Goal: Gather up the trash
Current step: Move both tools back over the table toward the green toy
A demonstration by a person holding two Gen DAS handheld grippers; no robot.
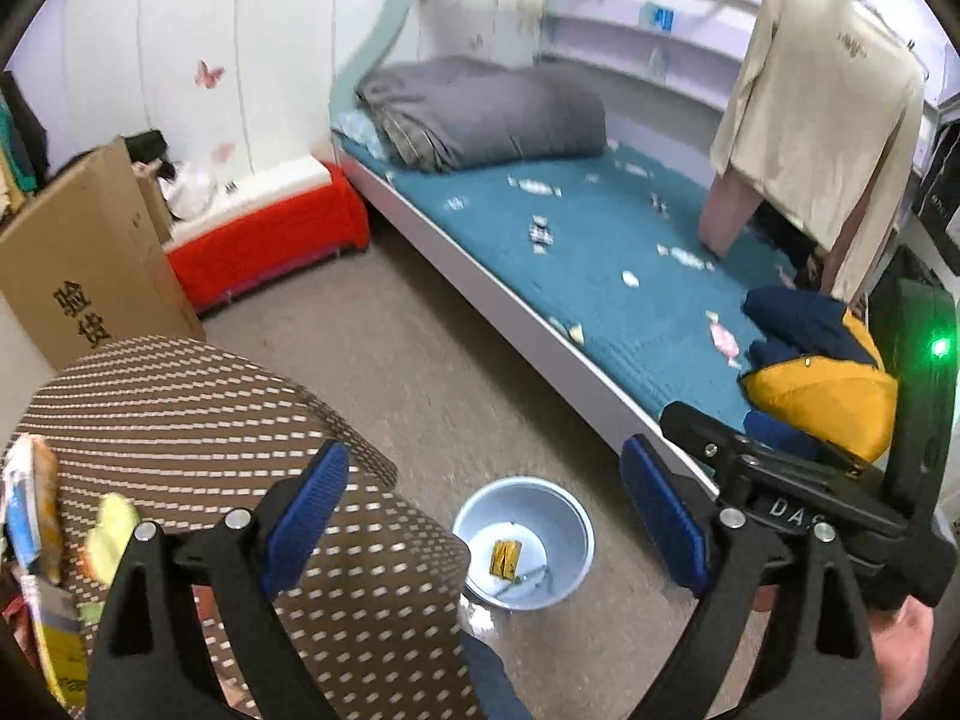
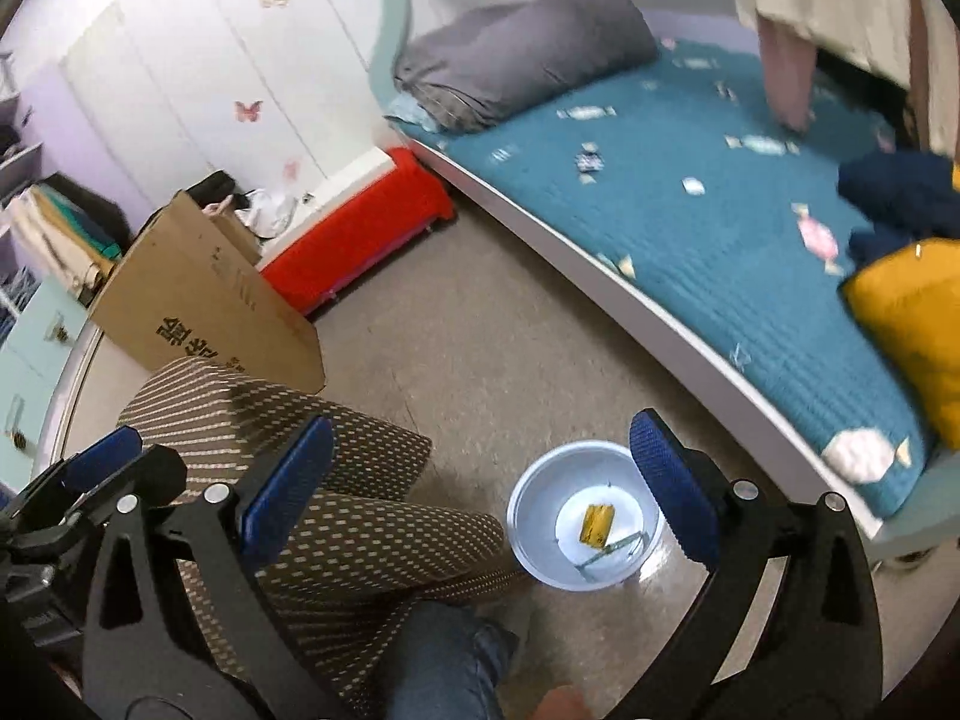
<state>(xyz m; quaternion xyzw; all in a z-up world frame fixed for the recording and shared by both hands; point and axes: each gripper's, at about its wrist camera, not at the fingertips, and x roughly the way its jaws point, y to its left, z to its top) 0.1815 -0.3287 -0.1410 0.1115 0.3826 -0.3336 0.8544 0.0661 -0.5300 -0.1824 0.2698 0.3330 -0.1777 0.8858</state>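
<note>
both my tongs stand wide apart and empty: the left tongs point(image 1: 480, 516) and the right tongs point(image 2: 480, 480) each frame the pale blue bin point(image 1: 523, 540) on the floor below, with nothing between their blue pads. the bin already has a yellow wrapper point(image 2: 594, 525) and a thin scrap lying flat on its bottom.

what's left to collect, i judge, lies ahead and to the right of both tongs, up on the bed point(image 2: 720, 276): candy wrappers scattered over the teal cover. the pink wrapper point(image 2: 817, 238) near the navy and yellow clothes looks closest to the bed's near edge, its long axis running roughly along the length of the bed, twisted ends at each tip. my right tongs sit on the bed's side, so that hand seems the nearer one; i'd need to swing it up and rightward away from the bin.

the floor is a dull speckled grey-brown. beside me is a patterned brown chair seat point(image 1: 198, 420), a leaning cardboard box point(image 1: 84, 264), a red low stool by the white wardrobe, and a folded grey quilt point(image 1: 486, 114) at the bed's far end.
</note>
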